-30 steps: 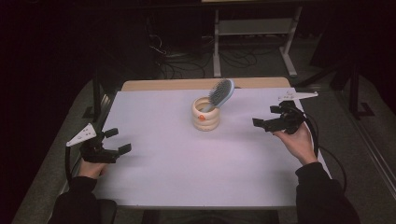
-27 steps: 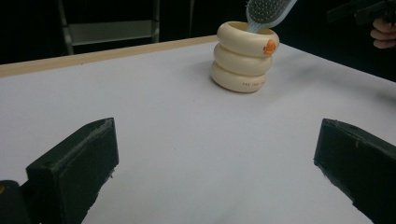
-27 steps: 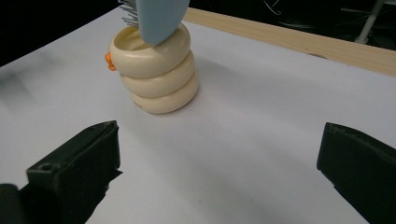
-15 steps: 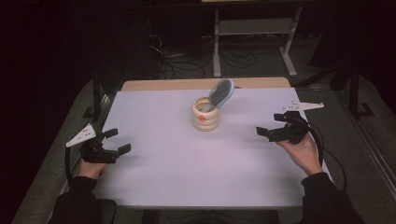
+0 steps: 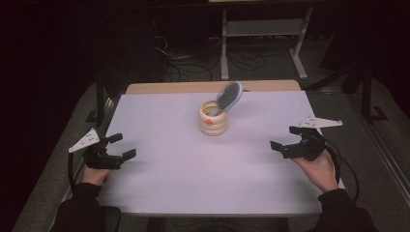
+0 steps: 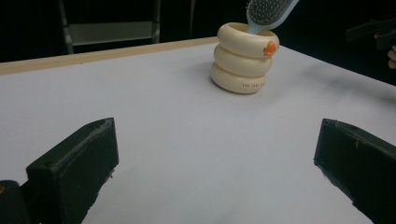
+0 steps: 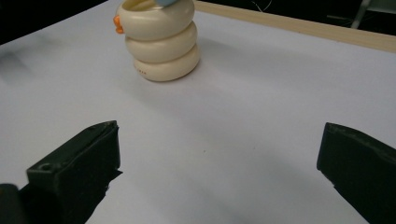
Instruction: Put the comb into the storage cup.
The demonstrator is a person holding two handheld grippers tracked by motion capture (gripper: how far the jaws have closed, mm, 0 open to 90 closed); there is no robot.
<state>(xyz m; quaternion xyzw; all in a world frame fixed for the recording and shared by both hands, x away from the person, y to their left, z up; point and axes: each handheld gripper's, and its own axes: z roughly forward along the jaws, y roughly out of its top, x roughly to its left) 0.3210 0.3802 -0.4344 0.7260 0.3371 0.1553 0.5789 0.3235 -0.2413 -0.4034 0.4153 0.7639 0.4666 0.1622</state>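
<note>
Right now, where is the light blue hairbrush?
The light blue hairbrush stands handle-down in the cream ringed holder at the table's far middle in the high view, its head leaning right, between both open grippers.

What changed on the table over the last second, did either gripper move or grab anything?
The right gripper drew back from beside the holder toward the person's edge of the table, jaws open and empty. The left gripper stayed put, also open. The brush remains leaning in the holder, untouched.

Dark long sleeves [image 5: 84,208] are worn on both forearms. Each black hand-held gripper [image 5: 118,146] is fitted with blocky jaws, a grey three-cornered plate [image 5: 86,139] and a trailing black cable [image 5: 345,166].
</note>
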